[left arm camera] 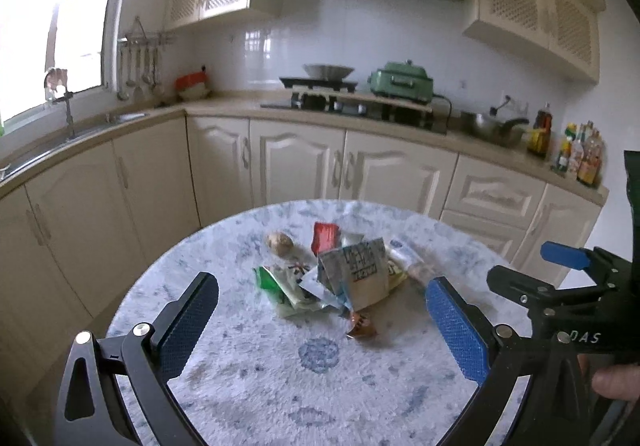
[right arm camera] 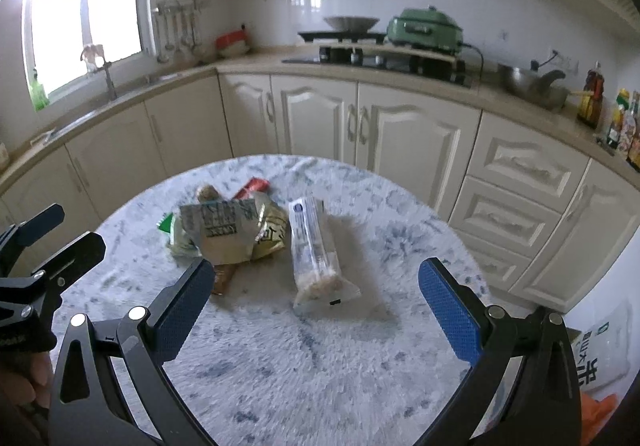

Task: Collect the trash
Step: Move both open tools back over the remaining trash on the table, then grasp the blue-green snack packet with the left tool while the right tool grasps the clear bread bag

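left claw (left arm camera: 322, 316) is standing spread wide, its textured blue pads (left arm camera: 456, 328) well apart, holding nothing and touching nothing; it is hovering over the round counter (left arm camera: 248, 386) with the trash pile (left arm camera: 340, 274) lying between and just beyond the fingertips. right claw (right arm camera: 316, 302) is likewise gaping wide and empty, its ribbed blue pads (right arm camera: 450, 316) flanking a clear plastic sleeve (right arm camera: 316, 252) that is lying flat on the counter (right arm camera: 320, 366), not touching either finger as far as can be told

counter surface is showing a fuzzy, short-pile cover, white mottled with grey-blue blotches. the pile is sitting near the middle of it: a crinkled silver foil pouch (left arm camera: 358, 270) with dark print is standing half upright and creased; a green-and-white wrapper (left arm camera: 280, 286) is lying flattened at its left; a red packet (left arm camera: 324, 236) is sitting behind; a small brown rounded lump (left arm camera: 282, 242) is resting beside the red packet, material unclear; a glossy brown wrapper (left arm camera: 362, 326) is lying at the near edge of the heap. the clear sleeve is long, rectangular, with pale contents bunched at its near end and a blue-printed label at the far end, just beside the pile on its right
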